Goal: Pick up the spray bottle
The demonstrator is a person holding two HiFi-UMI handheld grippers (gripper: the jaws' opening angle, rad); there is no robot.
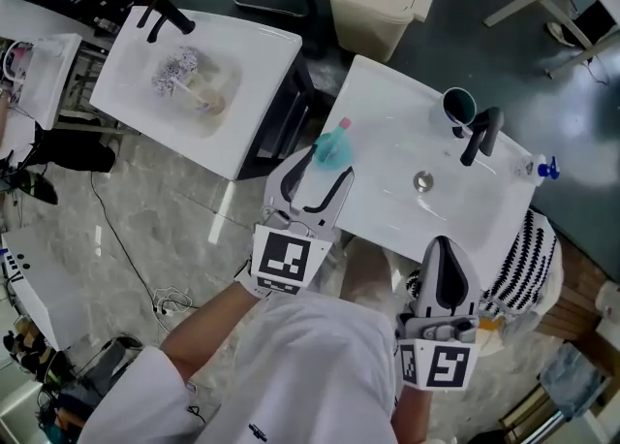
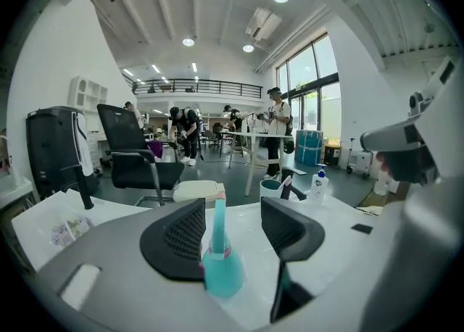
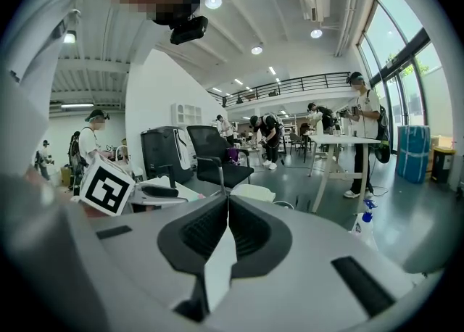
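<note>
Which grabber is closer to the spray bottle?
Left. The left gripper has its open jaws either side of the spray bottle; the right gripper, shut, hangs apart by the sink's near edge.

The spray bottle is teal with a pink band and pink tip. The basin is glossy white, its tap black, and the cup dark teal. The left gripper and right gripper are pale grey with black jaw linings and black-and-white square markers, and the cloth has black-and-white stripes.
</note>
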